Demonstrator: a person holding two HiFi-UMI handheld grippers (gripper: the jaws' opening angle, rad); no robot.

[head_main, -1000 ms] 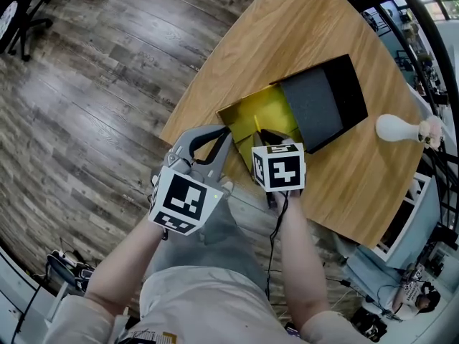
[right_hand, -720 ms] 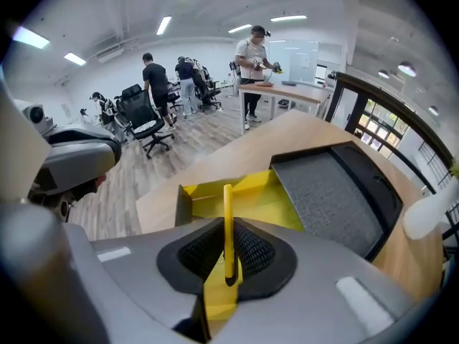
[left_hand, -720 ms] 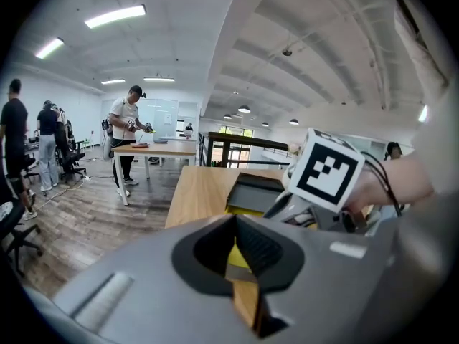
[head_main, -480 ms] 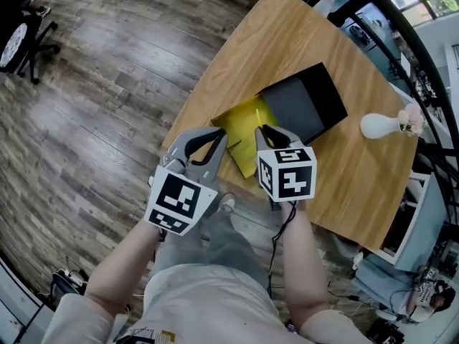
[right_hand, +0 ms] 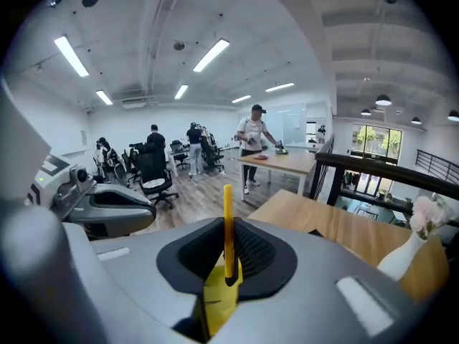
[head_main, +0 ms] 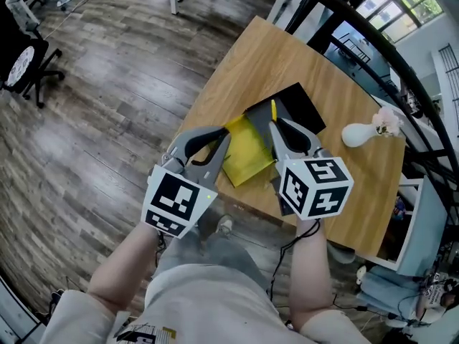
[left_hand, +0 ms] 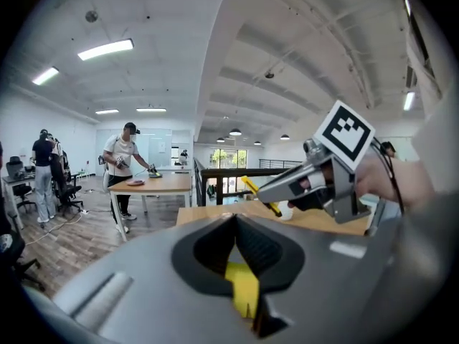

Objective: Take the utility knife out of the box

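My right gripper (head_main: pixel 275 125) is shut on the yellow utility knife (head_main: pixel 273 110), held in the air above the box. The knife (right_hand: pixel 228 224) stands edge-on and upright between the right jaws (right_hand: pixel 228 267), its tip sticking out past them. The open box (head_main: pixel 247 153) shows a yellow inside and a black lid (head_main: pixel 295 104) on the wooden table (head_main: pixel 337 170). My left gripper (head_main: pixel 224 136) hovers over the box's near-left corner, shut with nothing in it; its tips (left_hand: pixel 234 218) meet. The left gripper view also shows the right gripper (left_hand: pixel 315 181) carrying the knife (left_hand: pixel 258 194).
A white vase (head_main: pixel 358 133) with pale flowers stands on the table to the right of the box. Wood floor and an office chair (head_main: pixel 21 63) lie to the left. People stand at another table (left_hand: pixel 154 185) far back in the room.
Both grippers have risen well above the table. The right one has lifted the knife up out of the yellow box; the left one stayed shut and empty.
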